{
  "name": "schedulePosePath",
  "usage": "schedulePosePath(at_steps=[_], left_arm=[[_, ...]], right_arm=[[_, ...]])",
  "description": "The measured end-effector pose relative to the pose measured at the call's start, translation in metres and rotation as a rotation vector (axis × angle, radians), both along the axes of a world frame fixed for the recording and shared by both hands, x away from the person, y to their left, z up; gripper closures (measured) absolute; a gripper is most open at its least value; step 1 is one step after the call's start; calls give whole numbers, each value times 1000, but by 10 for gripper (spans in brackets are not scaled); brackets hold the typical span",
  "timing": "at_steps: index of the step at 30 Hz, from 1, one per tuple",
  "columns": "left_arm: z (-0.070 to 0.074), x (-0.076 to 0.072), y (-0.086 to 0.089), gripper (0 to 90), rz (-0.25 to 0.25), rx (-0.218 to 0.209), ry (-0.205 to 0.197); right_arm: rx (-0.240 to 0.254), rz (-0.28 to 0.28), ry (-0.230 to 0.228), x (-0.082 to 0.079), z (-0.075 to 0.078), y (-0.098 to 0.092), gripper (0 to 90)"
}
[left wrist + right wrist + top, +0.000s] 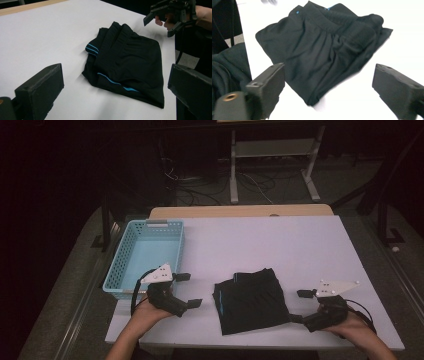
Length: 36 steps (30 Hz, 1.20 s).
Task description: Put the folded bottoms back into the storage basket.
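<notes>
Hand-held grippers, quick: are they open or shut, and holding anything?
Left hand-held gripper: open, holding nothing.
Right hand-held gripper: open, holding nothing, beside the folded black shorts.

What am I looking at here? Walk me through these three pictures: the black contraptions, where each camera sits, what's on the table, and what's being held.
No robot is here. A person holds a hand tool with two black jaws in each hand: the left gripper and the right gripper.

The high view is taken from a fixed camera above the person, looking down on the white table. The other two pictures come from small cameras riding on the grippers, each looking along its own jaws, the dark blocks at the bottom corners. The left gripper view also shows the right gripper farther off.

On the table lie folded black shorts with blue stripes, between the two grippers. A light blue basket stands at the left and looks empty.

Nothing is held. Both grippers are open, and neither touches the shorts.
</notes>
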State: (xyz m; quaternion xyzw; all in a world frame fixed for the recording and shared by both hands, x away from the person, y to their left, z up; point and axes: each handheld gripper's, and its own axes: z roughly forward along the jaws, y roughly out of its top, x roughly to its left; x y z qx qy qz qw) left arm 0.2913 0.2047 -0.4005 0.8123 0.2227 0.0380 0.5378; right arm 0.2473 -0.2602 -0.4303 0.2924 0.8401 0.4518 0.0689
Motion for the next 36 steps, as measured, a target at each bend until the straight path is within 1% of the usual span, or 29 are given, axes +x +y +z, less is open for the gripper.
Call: schedulePosePath(at_steps=[2,3,4,5,10,12,14,22,24,26,27,32,36], left_arm=[[0,0,0,1,2,-2,2],[0,0,0,1,4,-6,5],[0,0,0,1,4,-6,5],[1,0,0,1,9,-8,8],[2,-1,-2,1,24,-15,6],[3,-1,-5,1,19,-20,8],[3,-2,-10,1,11,-16,15],[4,-3,-22,1,-7,-15,29],[4,-4,-28,1,-28,-13,39],[3,-4,-30,2,-30,-14,38],[3,-5,-34,1,-36,-8,42],[1,-4,-42,1,-44,4,46],[-1,-2,-47,2,-38,12,52]], right_arm=[[-3,-3,0,-1,-1,-1,72],[-9,-11,4,-2,-5,-3,31],[-9,-11,4,-2,-5,-3,31],[-21,-9,5,-2,-7,-3,11],[-23,-5,11,1,-8,-1,5],[-23,-2,17,2,-8,-1,6],[-33,7,16,2,-10,1,6],[-34,22,19,2,-10,2,6],[-35,25,22,2,-10,3,6],[-35,27,22,2,-10,3,6],[-36,30,22,2,-11,4,6],[-36,29,22,2,-11,4,6],[-36,25,21,2,-11,4,6]])
